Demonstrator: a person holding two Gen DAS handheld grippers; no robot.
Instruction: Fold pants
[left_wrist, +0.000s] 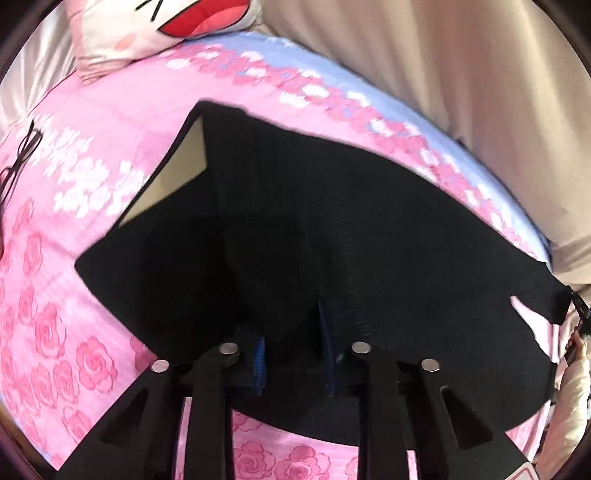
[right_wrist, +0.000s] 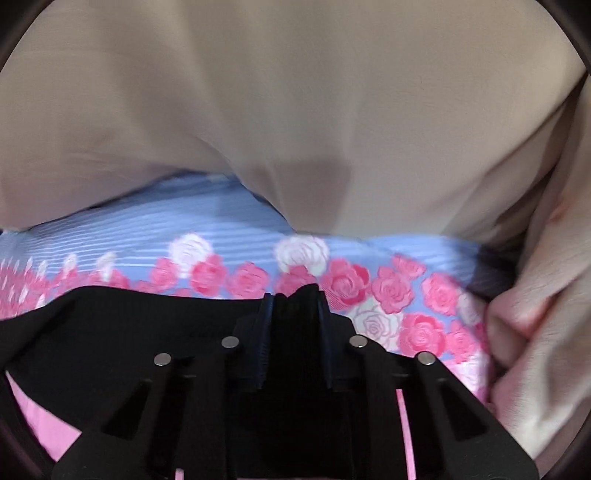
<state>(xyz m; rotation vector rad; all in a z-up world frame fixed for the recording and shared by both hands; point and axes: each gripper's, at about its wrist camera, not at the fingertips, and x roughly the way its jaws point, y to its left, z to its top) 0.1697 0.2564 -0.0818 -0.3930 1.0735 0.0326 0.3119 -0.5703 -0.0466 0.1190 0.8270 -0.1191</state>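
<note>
Black pants (left_wrist: 314, 229) lie spread over a pink and blue rose-print bed sheet (left_wrist: 74, 206). A corner at the far left is turned up and shows a tan inner lining (left_wrist: 177, 177). My left gripper (left_wrist: 291, 332) sits over the near edge of the pants, its blue-padded fingers (left_wrist: 258, 354) with black cloth bunched between them. My right gripper (right_wrist: 295, 295) is shut on a bunched edge of the black pants (right_wrist: 147, 317), which stretch away to the left. The right gripper also shows at the far right edge of the left wrist view (left_wrist: 576, 314).
A white cartoon pillow (left_wrist: 155, 29) with a red mouth lies at the far left corner of the bed. Beige curtains (right_wrist: 295, 110) hang close behind the bed's far edge. Black-framed glasses (left_wrist: 22, 158) lie on the sheet at the left.
</note>
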